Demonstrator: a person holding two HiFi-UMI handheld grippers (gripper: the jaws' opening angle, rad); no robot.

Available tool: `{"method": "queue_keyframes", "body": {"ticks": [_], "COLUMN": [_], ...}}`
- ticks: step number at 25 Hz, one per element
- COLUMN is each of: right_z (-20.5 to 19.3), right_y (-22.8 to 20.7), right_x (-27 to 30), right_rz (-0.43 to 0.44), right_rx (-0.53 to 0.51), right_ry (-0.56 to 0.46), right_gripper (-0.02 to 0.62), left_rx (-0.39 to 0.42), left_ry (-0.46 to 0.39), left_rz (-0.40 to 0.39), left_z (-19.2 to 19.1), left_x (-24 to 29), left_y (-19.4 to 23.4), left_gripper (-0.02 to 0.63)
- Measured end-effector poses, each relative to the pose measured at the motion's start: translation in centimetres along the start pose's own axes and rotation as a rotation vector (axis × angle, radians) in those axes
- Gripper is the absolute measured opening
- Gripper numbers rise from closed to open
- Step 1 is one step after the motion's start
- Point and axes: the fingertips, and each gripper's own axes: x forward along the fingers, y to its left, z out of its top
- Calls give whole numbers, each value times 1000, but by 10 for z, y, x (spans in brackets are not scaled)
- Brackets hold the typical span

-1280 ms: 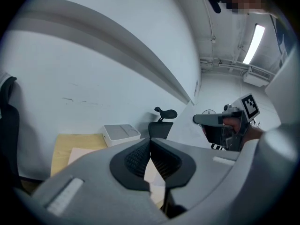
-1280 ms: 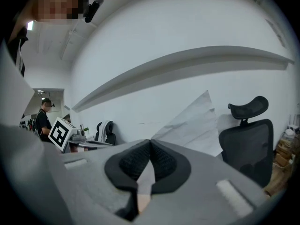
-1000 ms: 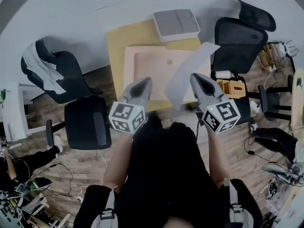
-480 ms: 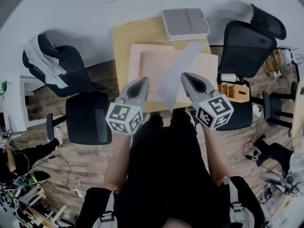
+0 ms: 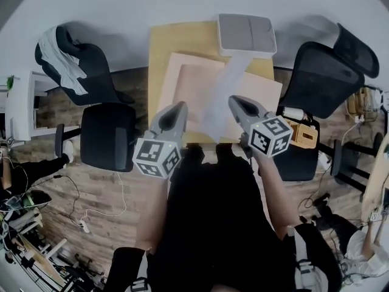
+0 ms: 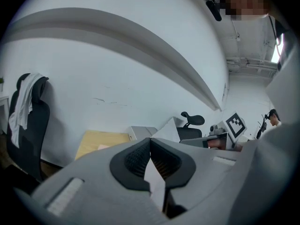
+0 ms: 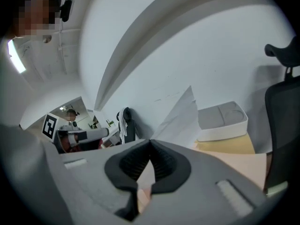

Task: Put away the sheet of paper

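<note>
No legible text or numbers

Setting: office or lab workroom.
- Light wooden desk (image 5: 176,41) set against a plain white wall (image 5: 121,2), with a grey-and-white tray (image 5: 246,34) at its far edge.
- Three black swivel office chairs: one left of the desk (image 5: 103,145), one behind it draped with a white cloth (image 5: 56,56), and one with a headrest on the right (image 5: 322,81).
- Wood-plank floor (image 5: 67,190) with loose cables (image 5: 91,215).
- Small wooden crate (image 5: 302,134) on the right.
- Cluttered equipment (image 5: 24,224) at the lower left edge.
</note>
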Motion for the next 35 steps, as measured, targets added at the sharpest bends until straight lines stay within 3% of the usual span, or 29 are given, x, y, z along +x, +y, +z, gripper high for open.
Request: {"method": "queue_keyframes", "body": {"ticks": [10,24,35], "right_z": [-44,-105,-137], "right_y": [-66,-143,-168], "right_x": [-4,-39,-27], "right_rz": [17,-99,-200], "right_rx": [49,88,139], "right_ry": [111,251,300], "right_gripper": [2,2,2], "left_rx": [-22,-24,-38], "left_ry": [0,-10,10], "left_rz": [123,146,183], "left_z": [-21,-30,-35], "left_x": [2,23,15], "left_y": [-31,-75,-61], "left_gripper": [9,9,9]}}
